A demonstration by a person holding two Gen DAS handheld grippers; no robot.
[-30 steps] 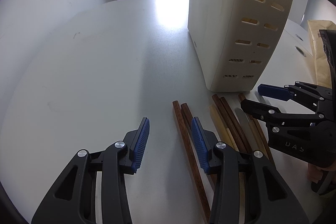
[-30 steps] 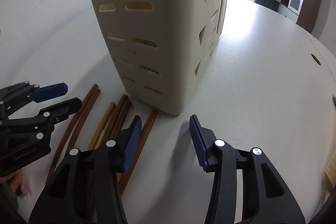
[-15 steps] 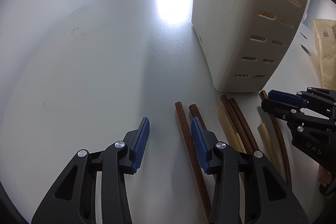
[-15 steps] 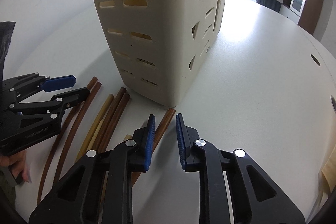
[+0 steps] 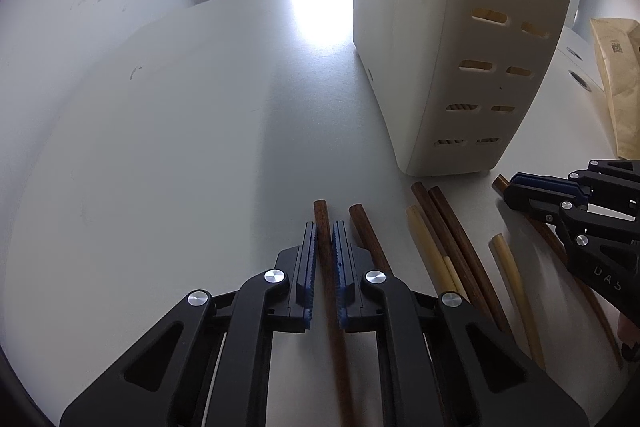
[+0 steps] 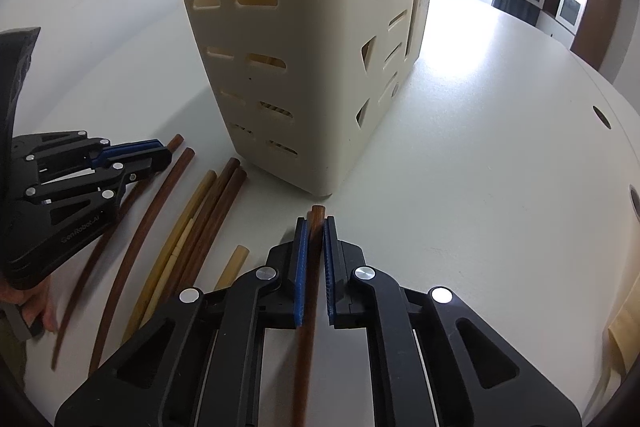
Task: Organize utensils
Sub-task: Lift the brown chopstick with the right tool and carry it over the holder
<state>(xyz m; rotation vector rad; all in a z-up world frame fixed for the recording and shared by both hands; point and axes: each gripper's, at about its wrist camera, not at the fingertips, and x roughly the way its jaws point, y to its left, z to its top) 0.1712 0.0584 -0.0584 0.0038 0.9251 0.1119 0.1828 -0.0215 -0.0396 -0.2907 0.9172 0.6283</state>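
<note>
Several brown and pale wooden chopsticks [image 5: 444, 247] lie on the white table in front of a cream slotted utensil holder [image 5: 452, 39]. My left gripper [image 5: 324, 235] is shut on a dark brown chopstick [image 5: 321, 215] at the left end of the row. My right gripper [image 6: 315, 227] is shut on a reddish brown chopstick [image 6: 317, 213] at the right end, close to the holder's corner [image 6: 320, 183]. Each gripper shows in the other's view: the right one [image 5: 516, 187], the left one [image 6: 160, 151].
The white round table [image 5: 180, 147] stretches left of the holder. A brown paper bag [image 5: 620, 75] lies at the far right. Round holes [image 6: 602, 117] mark the table's right side. Dark cabinets and a bright window stand behind.
Both grippers have closed: the left on the dark brown chopstick, the right on the reddish brown one. Both moved slightly forward toward the holder.
</note>
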